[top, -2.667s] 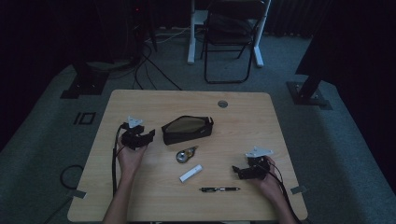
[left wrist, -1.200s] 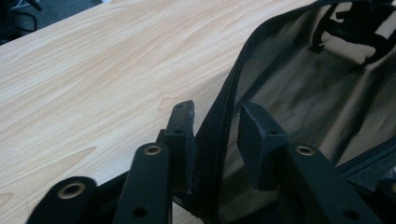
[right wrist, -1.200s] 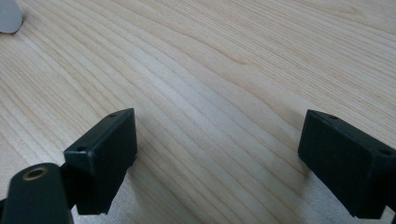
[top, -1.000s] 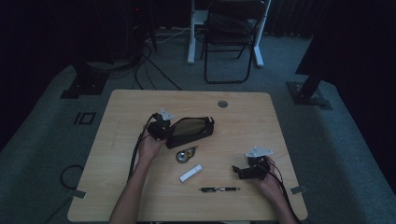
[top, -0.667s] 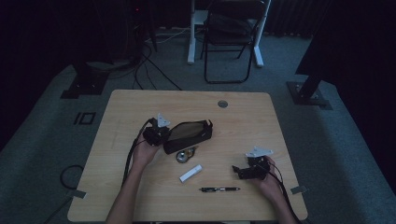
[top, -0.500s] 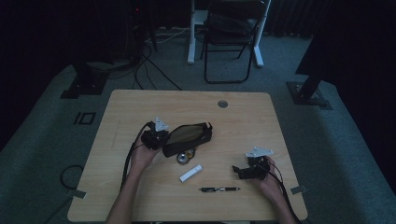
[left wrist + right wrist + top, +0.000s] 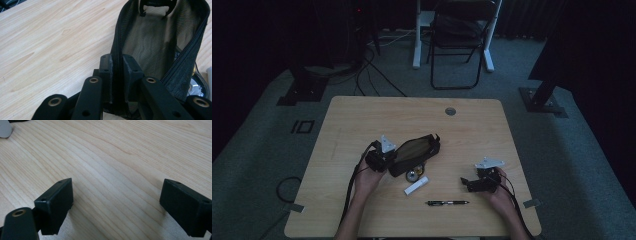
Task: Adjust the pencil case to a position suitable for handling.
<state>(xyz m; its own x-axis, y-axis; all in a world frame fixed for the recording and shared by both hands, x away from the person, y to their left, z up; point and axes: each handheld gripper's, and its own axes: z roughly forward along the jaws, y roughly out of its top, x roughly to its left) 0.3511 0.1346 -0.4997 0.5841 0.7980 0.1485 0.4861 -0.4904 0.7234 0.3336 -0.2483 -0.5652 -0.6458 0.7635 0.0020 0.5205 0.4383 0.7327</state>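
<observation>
Left gripper (image 7: 117, 72) jaws pinching rim of mesh pouch (image 7: 414, 152), mid-table, mouth unzipped. Right gripper (image 7: 117, 207) jaws spread, idle. Likely early: pen (image 7: 447, 203), white tube (image 7: 416, 185), round tin (image 7: 413, 174) not yet packed.

1. A light wooden table (image 7: 362, 120) carries everything.
2. A black mesh pouch (image 7: 416, 152) lies near its middle.
3. A small round metal object (image 7: 413, 174), a white stick (image 7: 416, 185) and a pen (image 7: 447, 203) lie nearer the person.
</observation>
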